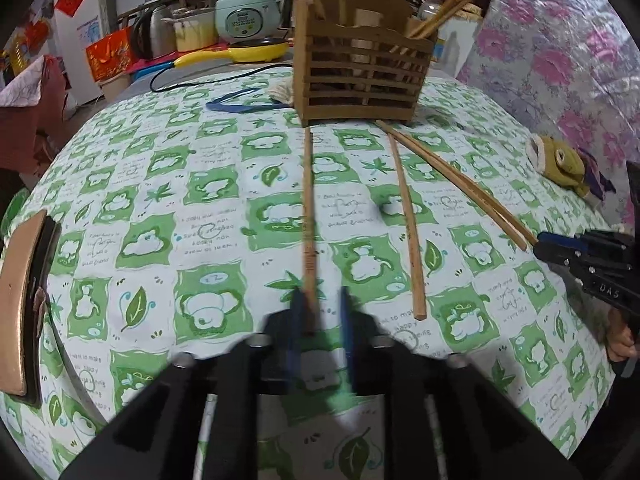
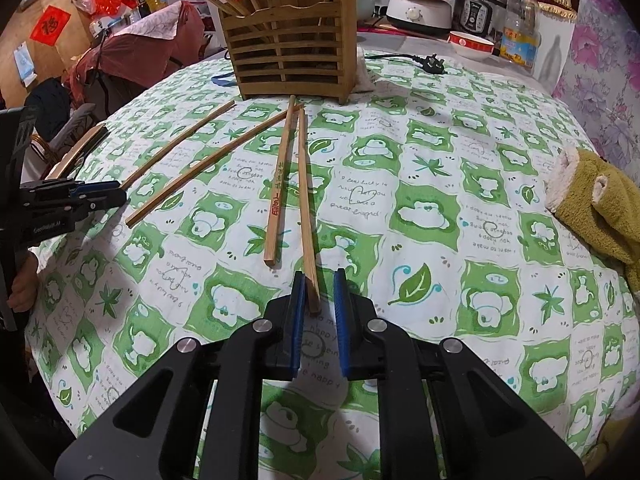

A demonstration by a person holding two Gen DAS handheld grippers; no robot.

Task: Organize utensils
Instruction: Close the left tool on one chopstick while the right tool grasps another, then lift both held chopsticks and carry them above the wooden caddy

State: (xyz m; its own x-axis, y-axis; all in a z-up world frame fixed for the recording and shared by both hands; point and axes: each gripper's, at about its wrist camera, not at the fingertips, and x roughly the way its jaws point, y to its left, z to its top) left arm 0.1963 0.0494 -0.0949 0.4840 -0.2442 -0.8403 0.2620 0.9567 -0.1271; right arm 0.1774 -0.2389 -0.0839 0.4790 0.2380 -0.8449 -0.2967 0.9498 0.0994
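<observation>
Where chopsticks [image 2: 306, 200] lie: leaf-print tablecloth [image 2: 460, 184].

Both views are evenly and softly lit from overhead, moderately bright, with no harsh glare on the cloth [image 2: 440, 208]. Shadows are faint and short: a soft grey smudge lies beside each chopstick [image 2: 306, 200] and under the holder [image 2: 292, 52]. Fisheye distortion bulges the table into a dome and bends the room at the rim, where black vignette corners close in. The left view is motion-blurred, its gripper [image 1: 322, 312] smeared; the right view is sharp, its gripper [image 2: 320, 292] crisp.
</observation>
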